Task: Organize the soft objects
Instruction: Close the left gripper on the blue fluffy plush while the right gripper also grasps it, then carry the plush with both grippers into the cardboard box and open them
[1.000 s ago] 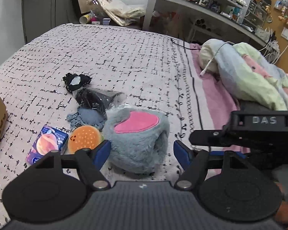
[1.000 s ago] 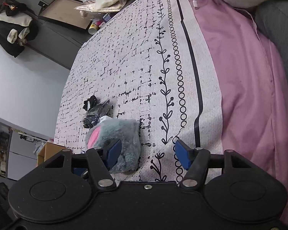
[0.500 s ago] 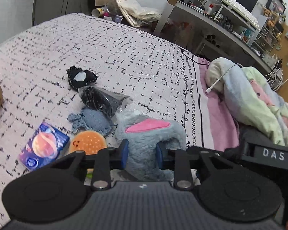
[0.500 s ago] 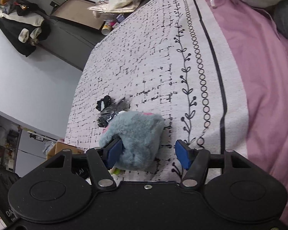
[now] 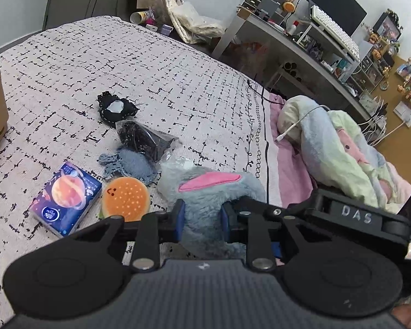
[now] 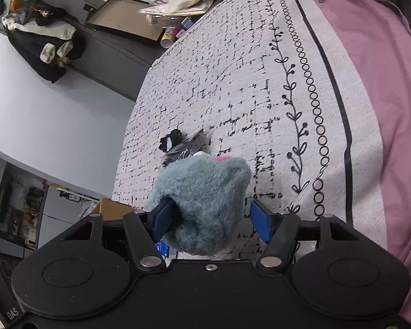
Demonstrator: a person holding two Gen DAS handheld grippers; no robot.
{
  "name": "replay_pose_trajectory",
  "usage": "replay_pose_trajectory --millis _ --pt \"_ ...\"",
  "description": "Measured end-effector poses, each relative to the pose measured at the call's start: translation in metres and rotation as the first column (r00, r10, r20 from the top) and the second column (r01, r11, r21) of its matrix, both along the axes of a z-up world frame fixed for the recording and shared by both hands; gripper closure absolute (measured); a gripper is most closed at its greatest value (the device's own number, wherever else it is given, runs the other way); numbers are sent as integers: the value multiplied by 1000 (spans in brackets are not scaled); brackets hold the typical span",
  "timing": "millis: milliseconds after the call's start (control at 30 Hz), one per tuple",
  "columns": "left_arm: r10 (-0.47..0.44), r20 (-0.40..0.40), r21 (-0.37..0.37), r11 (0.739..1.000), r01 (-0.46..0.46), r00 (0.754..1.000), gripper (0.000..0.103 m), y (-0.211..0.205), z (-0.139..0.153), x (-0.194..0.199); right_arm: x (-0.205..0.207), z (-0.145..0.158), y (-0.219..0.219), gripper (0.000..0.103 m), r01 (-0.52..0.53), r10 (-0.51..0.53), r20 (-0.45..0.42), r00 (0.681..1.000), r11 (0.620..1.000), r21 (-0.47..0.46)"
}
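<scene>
The left claw [image 5: 201, 218] has just been closing and now pinches the grey plush toy [image 5: 211, 192] between its blue pads, low on the near side of the toy (its pink patch faces up). The toy sits on the bed [image 5: 156, 82], beside an orange burger plush [image 5: 125, 199]. The right claw [image 6: 212, 216] stands open around the same toy [image 6: 202, 192]: the left pad touches fur, the right pad is apart.
</scene>
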State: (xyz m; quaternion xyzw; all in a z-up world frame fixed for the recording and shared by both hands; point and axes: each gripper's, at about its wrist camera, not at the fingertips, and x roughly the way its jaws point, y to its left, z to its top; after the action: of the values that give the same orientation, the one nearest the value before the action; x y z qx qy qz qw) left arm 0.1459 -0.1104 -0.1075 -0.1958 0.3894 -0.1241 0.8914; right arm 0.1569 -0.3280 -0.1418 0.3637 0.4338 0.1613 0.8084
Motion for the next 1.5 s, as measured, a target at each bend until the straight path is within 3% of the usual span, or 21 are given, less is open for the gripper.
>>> replay_pose_trajectory --millis 167,367,1133,1500 --pt "12 -12 -56 998 -13 1000 78 14 2 -4 -4 3 4 60 -11 11 22 1000 1000 21" --pt "16 -3 -82 996 -17 1000 78 23 11 -10 -14 15 11 69 -13 13 60 998 1000 7" --pt "-14 115 -82 996 23 993 78 65 62 -21 -22 85 64 70 18 -4 157 988 996 -89" --pt "-34 146 -83 995 46 989 78 104 81 -17 -24 101 100 70 37 -23 204 979 997 -69"
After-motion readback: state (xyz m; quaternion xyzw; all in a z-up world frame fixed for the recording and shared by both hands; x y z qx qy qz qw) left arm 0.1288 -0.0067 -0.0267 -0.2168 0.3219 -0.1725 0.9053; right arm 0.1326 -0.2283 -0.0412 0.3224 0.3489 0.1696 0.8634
